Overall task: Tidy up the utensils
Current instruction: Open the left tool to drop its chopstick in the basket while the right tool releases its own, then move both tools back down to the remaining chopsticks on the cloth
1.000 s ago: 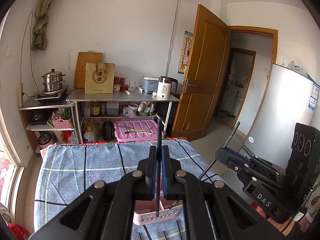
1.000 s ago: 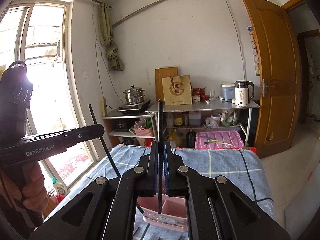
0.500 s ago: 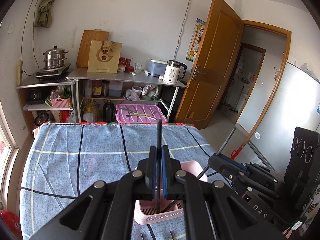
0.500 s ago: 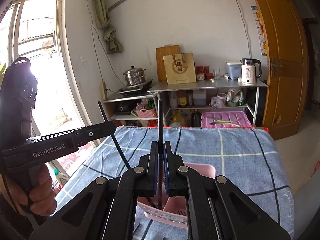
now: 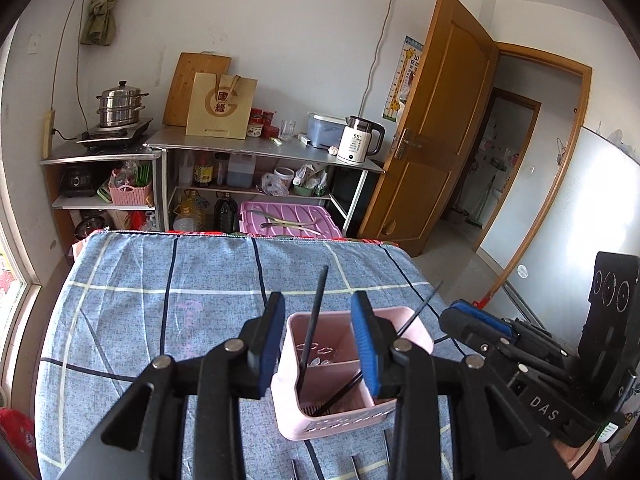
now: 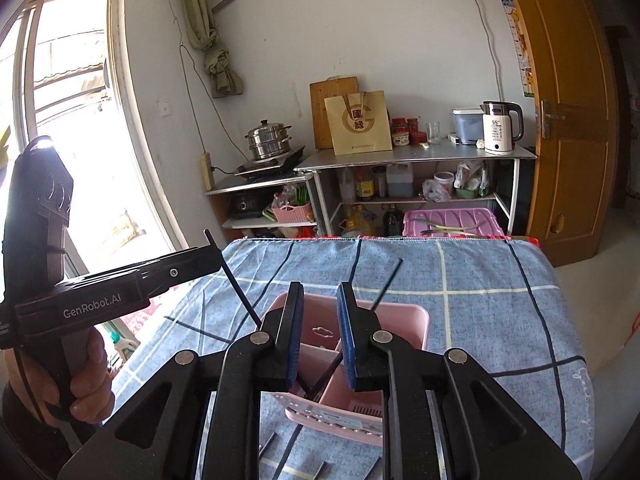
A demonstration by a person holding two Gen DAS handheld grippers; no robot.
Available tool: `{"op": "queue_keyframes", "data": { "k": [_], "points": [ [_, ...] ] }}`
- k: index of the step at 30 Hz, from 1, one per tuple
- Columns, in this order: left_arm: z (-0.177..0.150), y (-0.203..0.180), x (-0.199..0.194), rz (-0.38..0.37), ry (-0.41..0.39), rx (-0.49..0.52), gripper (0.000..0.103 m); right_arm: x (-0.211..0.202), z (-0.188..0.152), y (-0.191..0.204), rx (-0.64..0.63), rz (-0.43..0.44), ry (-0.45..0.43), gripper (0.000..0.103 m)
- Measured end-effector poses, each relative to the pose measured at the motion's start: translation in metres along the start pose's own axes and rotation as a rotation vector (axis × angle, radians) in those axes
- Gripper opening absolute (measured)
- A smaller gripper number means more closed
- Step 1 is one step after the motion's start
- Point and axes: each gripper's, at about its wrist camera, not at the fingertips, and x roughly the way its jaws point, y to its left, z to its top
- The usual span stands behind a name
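Both our grippers, left gripper point(image 5: 318, 340) and right gripper point(image 6: 318, 332), have just spread apart, releasing each chopstick point(image 5: 313, 326) into the pink holder point(image 5: 416, 330) at six o'clock; more utensils point(image 6: 286, 456), seemingly chopsticks, wait below.

Pink holder point(image 5: 352, 412), black chopsticks point(image 5: 314, 316), blue checked tablecloth point(image 5: 160, 300).

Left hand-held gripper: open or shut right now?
Open. In its own wrist view the left hand-held gripper has its blue pads spread wide, and the chopstick stands free between them in the pink caddy.
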Motion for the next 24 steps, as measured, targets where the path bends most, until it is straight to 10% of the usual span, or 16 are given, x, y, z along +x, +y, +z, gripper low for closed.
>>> {"op": "queue_keyframes", "data": {
  "k": [10,24],
  "points": [
    [-0.037,-0.003,-0.053,0.041,-0.09,0.014,0.037,-0.052,-0.027,-0.012,0.036,-0.036,-0.044,0.018],
    [-0.141,-0.019,-0.066,-0.005,0.055,0.0,0.037,-0.085,-0.123,-0.02,0.056,-0.063,0.074,0.018]
  ]
}}
